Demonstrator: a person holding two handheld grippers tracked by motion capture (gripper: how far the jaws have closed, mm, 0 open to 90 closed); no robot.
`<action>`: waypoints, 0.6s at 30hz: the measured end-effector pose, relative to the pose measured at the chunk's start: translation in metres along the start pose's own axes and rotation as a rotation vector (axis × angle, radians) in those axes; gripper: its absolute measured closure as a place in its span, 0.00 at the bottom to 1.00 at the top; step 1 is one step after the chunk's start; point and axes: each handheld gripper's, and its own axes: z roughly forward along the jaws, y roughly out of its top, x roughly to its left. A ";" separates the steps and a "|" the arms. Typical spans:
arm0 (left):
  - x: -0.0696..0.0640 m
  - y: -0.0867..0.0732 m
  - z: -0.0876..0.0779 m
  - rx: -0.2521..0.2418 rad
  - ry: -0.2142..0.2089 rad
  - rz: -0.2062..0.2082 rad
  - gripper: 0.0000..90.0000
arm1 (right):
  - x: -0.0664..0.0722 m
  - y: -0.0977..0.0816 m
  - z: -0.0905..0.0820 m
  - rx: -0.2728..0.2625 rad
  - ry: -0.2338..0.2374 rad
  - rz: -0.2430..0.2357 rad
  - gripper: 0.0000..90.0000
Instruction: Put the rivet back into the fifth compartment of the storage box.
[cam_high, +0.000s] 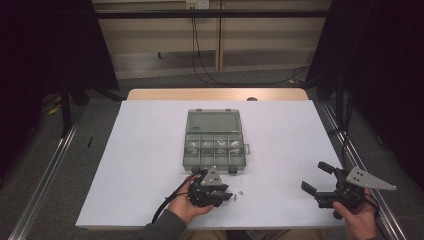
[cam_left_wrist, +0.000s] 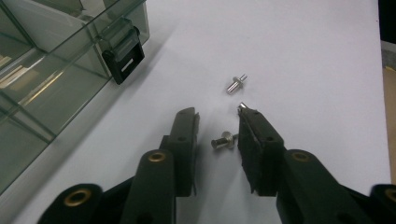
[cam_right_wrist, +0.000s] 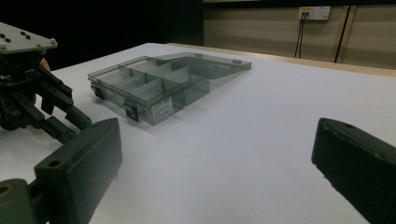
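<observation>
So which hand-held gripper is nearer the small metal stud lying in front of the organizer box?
Left. The left hand-held gripper has one stud between its jaws, touching one jaw. The right hand-held gripper hovers open, far off near the table's right edge.

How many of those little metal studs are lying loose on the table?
2: one stud lies between the left gripper jaws, another stud just beyond their tips. More may sit in the box.

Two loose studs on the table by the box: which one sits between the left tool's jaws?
The nearer stud, lying on its side between the left tool jaws, against the right-hand jaw. The other stud lies beyond the jaw tips, untouched.
</observation>
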 end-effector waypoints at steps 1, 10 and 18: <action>0.000 0.000 0.000 -0.002 0.000 -0.001 0.79 | 0.000 0.000 0.000 0.002 0.000 -0.001 0.02; -0.001 0.001 -0.001 0.014 -0.010 -0.005 0.88 | 0.000 0.000 0.000 0.001 0.000 -0.002 0.02; 0.001 0.001 -0.005 -0.003 -0.010 -0.028 0.88 | 0.000 0.000 -0.001 -0.002 0.001 0.005 0.02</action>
